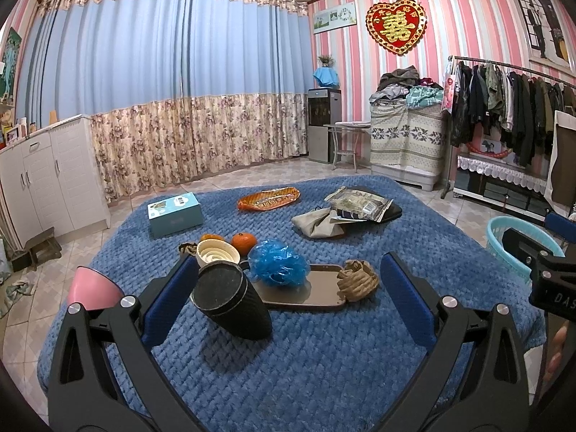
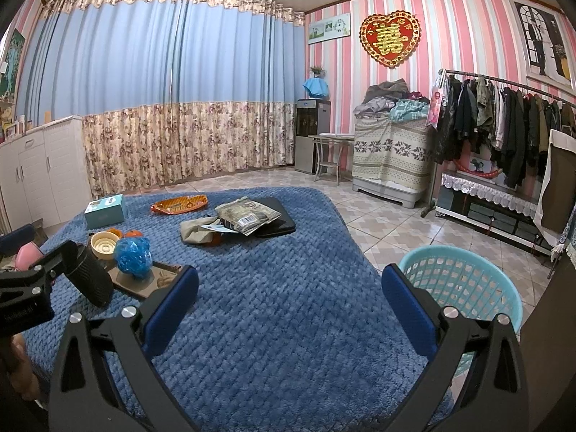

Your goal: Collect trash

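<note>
cup lies tipped on the blue blanket, right by the left tool, bottom end toward it. both tools wide apart, empty. basket sits by the right tool.

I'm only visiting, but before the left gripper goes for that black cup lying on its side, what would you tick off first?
1. Left gripper open wide enough: ok, jaws spread.
2. Black cup between the fingers: not ok, it lies near the left finger, off centre.
3. Clear of neighbours: cannot tell; the tray and cream lid sit close behind it.
4. Right gripper free: ok, open and holding nothing.
5. Basket ready for trash: ok, it stands beside the blue blanket, on the right.
</note>
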### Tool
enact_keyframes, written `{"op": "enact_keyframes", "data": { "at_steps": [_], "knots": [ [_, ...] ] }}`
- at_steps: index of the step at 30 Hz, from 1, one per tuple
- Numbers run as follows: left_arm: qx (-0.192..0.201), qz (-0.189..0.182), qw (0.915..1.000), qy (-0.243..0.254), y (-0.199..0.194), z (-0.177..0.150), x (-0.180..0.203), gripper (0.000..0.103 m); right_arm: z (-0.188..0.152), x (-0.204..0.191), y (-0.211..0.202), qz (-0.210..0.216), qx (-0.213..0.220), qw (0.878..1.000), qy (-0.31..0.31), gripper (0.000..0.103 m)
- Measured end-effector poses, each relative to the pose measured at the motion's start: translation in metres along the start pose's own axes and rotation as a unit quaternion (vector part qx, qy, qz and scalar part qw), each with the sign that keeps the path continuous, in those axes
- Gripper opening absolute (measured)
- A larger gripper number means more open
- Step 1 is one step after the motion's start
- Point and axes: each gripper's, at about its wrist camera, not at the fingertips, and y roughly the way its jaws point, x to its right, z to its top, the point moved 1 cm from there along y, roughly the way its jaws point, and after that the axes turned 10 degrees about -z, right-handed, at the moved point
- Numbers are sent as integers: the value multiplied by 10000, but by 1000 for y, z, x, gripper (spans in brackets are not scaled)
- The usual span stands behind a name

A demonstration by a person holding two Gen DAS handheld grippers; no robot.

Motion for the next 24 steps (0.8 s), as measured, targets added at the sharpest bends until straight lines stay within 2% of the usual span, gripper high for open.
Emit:
{"op": "enact_keyframes", "data": {
  "at_steps": [6, 11, 12, 16, 24],
  "knots": [
    [-14, 1, 10000, -4, 0, -1, 0, 98, 0, 0, 0, -1, -6, 10000, -4, 99],
    [-88, 28, 10000, -19, 1, -15, -7, 98, -1, 0, 2, -18, -22, 10000, -1, 99],
    [-121, 41, 9999, -32, 19, -24, -9, 98, -1, 0, 3, -30, -27, 10000, 4, 99],
    [-246, 117, 9996, -78, 27, -29, -16, 98, -14, -4, 16, -43, -91, 9999, 46, 99],
    [-472, 198, 9986, -150, 52, -26, -37, 98, -16, -2, 31, -146, -289, 9995, 49, 99]
  ]
}}
